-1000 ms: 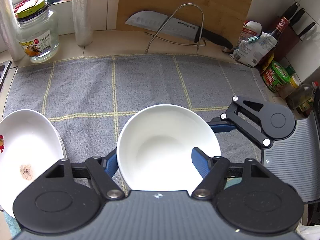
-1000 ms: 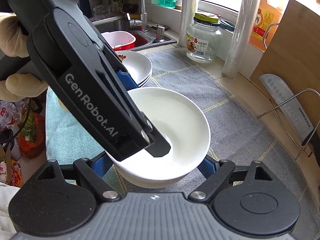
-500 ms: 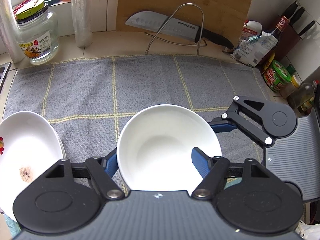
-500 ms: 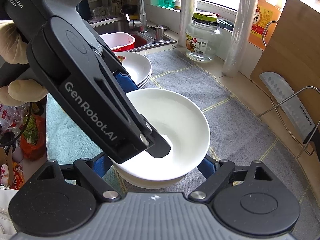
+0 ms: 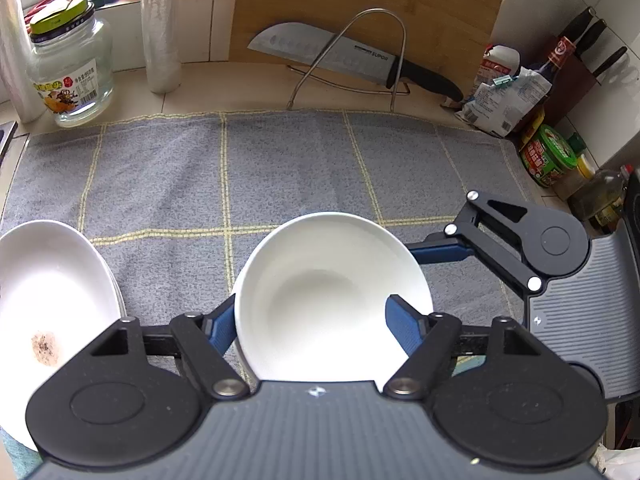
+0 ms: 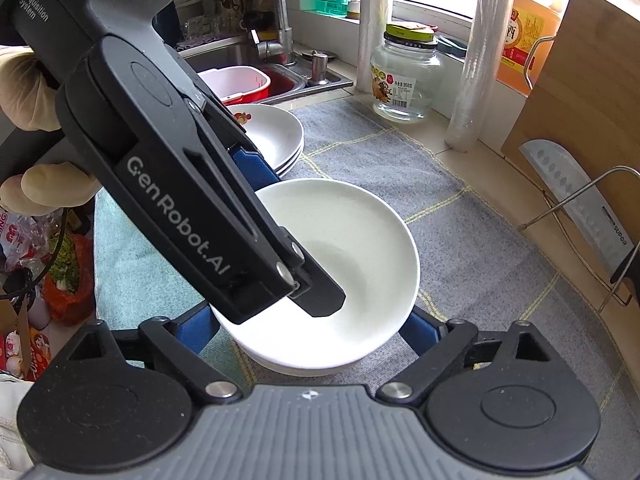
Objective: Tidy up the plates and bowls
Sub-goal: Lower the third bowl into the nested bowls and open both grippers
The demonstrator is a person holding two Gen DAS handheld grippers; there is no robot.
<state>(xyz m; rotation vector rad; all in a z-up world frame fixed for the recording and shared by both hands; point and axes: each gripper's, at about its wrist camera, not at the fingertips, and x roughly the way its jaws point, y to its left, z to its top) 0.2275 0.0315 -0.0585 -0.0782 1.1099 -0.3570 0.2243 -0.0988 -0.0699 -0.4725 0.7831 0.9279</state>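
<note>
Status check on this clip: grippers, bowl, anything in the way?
Left gripper open, fingers either side of white bowl on grey towel. Right gripper open, also straddling it. Plate stack beside; path clear.

A kitchen counter [image 5: 240, 84] carries a big grey towel [image 5: 280, 172] with thin yellow lines. A white bowl [image 5: 332, 296] sits on the towel, near its front edge. A stack of white plates [image 5: 52, 280] sits on the towel too, left of the bowl. Behind the towel, a glass jar [image 5: 70, 68] and a roll of clear wrap [image 5: 160, 24] stand on the counter. A wire rack [image 5: 352, 60] with a knife [image 5: 352, 60] stands there too, right of the roll
</note>
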